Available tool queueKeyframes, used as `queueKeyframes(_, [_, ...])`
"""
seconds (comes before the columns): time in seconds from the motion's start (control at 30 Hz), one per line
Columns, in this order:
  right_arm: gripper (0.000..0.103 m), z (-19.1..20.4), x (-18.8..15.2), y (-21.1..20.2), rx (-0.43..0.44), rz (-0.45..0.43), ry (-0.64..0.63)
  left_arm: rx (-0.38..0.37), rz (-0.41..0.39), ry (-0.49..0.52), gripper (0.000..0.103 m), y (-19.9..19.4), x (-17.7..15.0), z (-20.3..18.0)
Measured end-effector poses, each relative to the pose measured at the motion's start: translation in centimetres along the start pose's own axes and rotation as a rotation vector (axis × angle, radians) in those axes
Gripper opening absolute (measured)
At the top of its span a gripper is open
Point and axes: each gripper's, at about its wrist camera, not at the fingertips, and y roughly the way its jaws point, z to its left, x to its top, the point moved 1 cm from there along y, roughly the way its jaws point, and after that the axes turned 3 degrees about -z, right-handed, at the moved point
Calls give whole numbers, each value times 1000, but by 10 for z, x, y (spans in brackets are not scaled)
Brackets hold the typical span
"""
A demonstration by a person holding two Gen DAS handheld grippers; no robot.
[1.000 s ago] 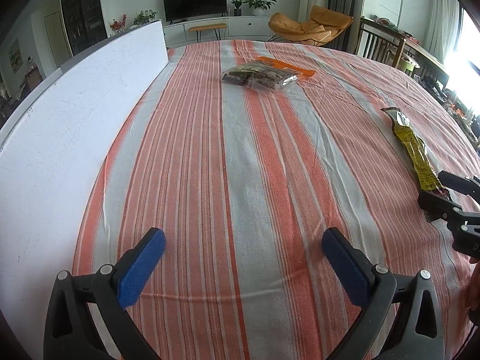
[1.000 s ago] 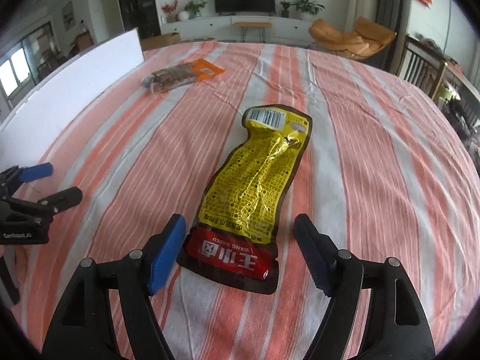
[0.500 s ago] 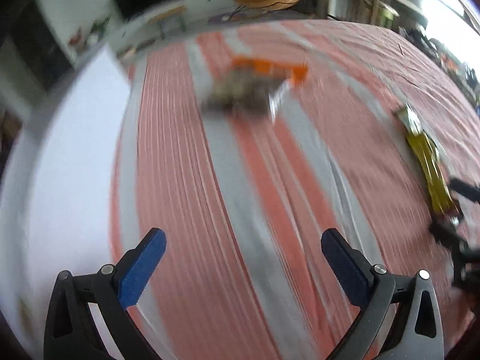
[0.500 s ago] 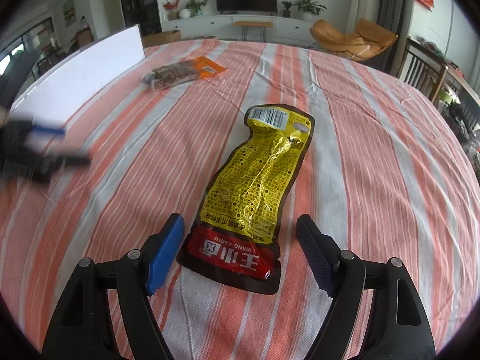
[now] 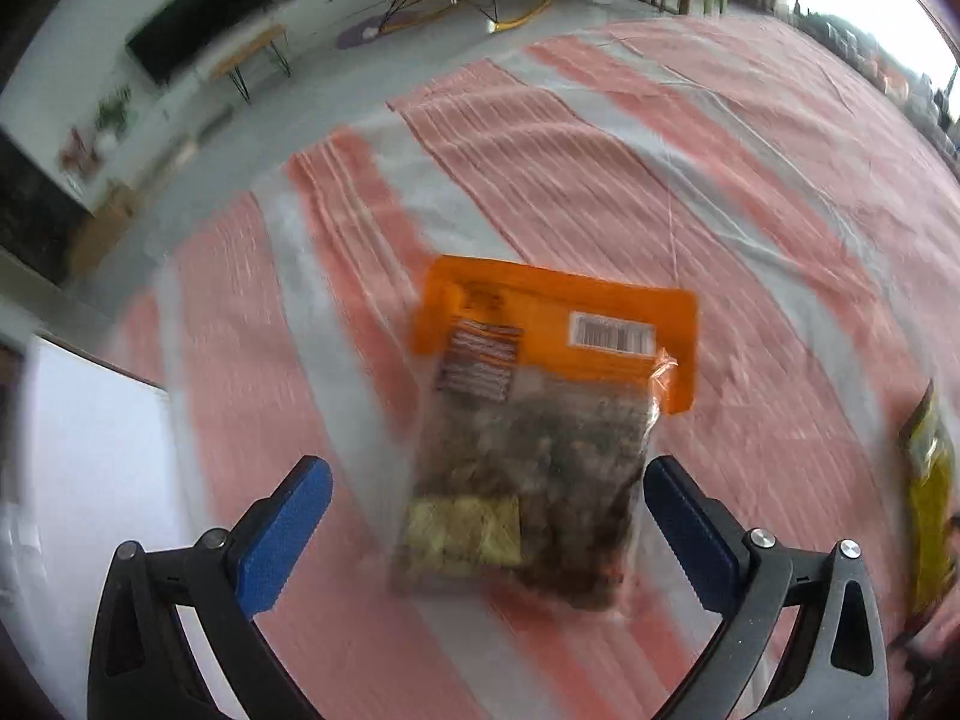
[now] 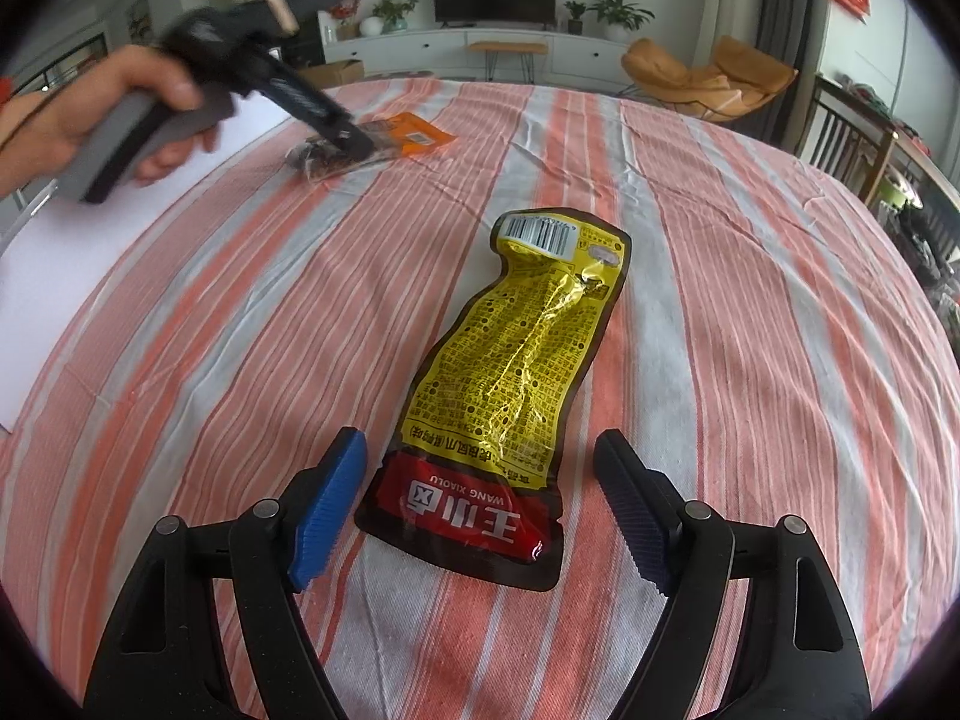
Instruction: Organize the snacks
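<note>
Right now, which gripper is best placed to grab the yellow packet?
Right. The right gripper is open around the yellow packet; the left gripper is over the orange bag.

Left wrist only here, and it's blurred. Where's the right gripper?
Observer: Right gripper is open, with the red end of the yellow pouch between its fingers. Pads are clear of it.
Operator: Pouch flat?
Observer: Flat on the cloth, barcode end away from that gripper.
Operator: Left tips on the bag?
Observer: From the right wrist, the left gripper slants down onto the bag. It's too blurred to tell contact.
</note>
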Motion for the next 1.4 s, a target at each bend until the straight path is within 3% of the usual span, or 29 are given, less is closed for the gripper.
queueKeyframes(0.07, [82, 0, 0, 0, 0, 0, 0, -81, 1, -81, 102, 7, 0, 9])
queueKeyframes(0.1, [82, 0, 0, 0, 0, 0, 0, -97, -30, -100, 96, 5, -4, 10])
queueKeyframes(0.17, [83, 0, 0, 0, 0, 1, -1, -93, -100, -62, 81, -5, -12, 4])
queueKeyframes(0.3, [83, 2, 2, 2, 2, 3, -4, -88, -118, -111, 65, -21, -35, -3])
queueKeyframes(0.43, [83, 2, 2, 1, 2, 3, -3, -75, -124, -246, 65, -43, -90, -12])
queueKeyframes(0.57, [83, 2, 2, 1, 2, 3, -4, -49, -135, -316, 66, -84, -181, -43])
queueKeyframes(0.73, [83, 2, 2, 2, 2, 3, -4, -7, -200, -315, 91, -118, -270, -75])
queueKeyframes(0.77, [83, 2, 2, 2, 2, 3, -3, 1, -216, -305, 98, -120, -275, -77])
queueKeyframes(0.87, [83, 2, 2, 1, 3, 2, -2, -8, -237, -294, 103, -115, -275, -75])
queueKeyframes(1.1, [83, 2, 2, 2, 2, 0, 1, 8, -291, -249, 103, -102, -259, -73])
queueKeyframes(1.4, [83, 1, 1, 1, -4, -1, 5, 19, -292, -253, 103, -104, -263, -72])
